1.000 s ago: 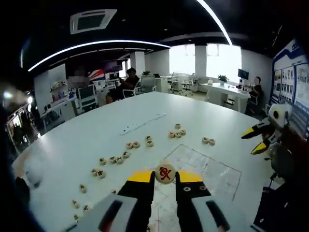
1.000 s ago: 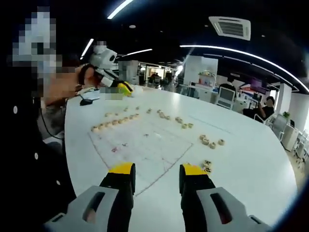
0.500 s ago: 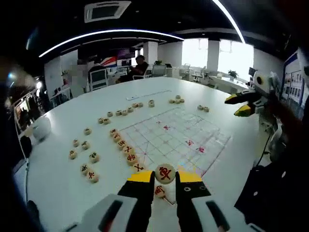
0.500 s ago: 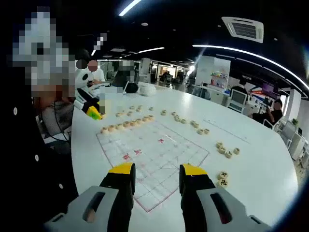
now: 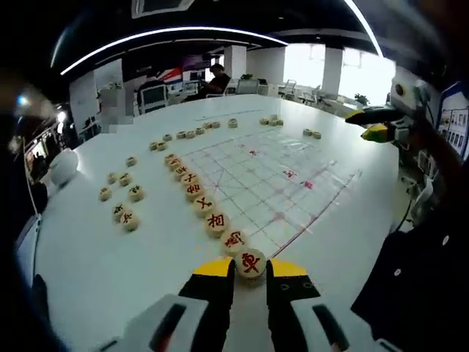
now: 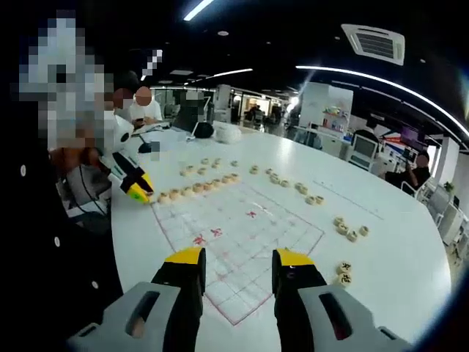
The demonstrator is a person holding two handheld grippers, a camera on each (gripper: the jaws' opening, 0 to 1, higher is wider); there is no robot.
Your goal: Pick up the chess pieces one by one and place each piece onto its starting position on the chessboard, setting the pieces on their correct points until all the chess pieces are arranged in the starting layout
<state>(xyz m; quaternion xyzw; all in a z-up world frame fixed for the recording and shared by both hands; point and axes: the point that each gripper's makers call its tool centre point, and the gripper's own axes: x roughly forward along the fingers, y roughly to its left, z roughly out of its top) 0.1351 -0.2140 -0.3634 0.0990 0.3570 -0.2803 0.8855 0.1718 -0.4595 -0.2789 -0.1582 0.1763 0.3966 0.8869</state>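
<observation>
My left gripper (image 5: 250, 267) is shut on a round wooden chess piece (image 5: 250, 262) with a red character, held just off the near corner of the clear chessboard sheet (image 5: 267, 176). A row of placed pieces (image 5: 198, 199) runs along the board's near-left edge. In the right gripper view, my right gripper (image 6: 237, 261) stands open over the board (image 6: 238, 235), with nothing between its jaws. The left gripper (image 6: 132, 182) shows there at the board's far-left corner, beside the same row of pieces (image 6: 192, 188). My right gripper (image 5: 377, 123) shows at the right of the left gripper view.
Loose pieces lie on the white table: a cluster (image 5: 121, 205) left of the board, more (image 5: 190, 134) along its far side, and several (image 6: 348, 231) at the right in the right gripper view. A white bowl-like object (image 6: 227, 133) sits far back. People sit at desks beyond.
The left gripper has come down and nearer to the board's corner with the piece still held. The right gripper stays open and has barely shifted.
</observation>
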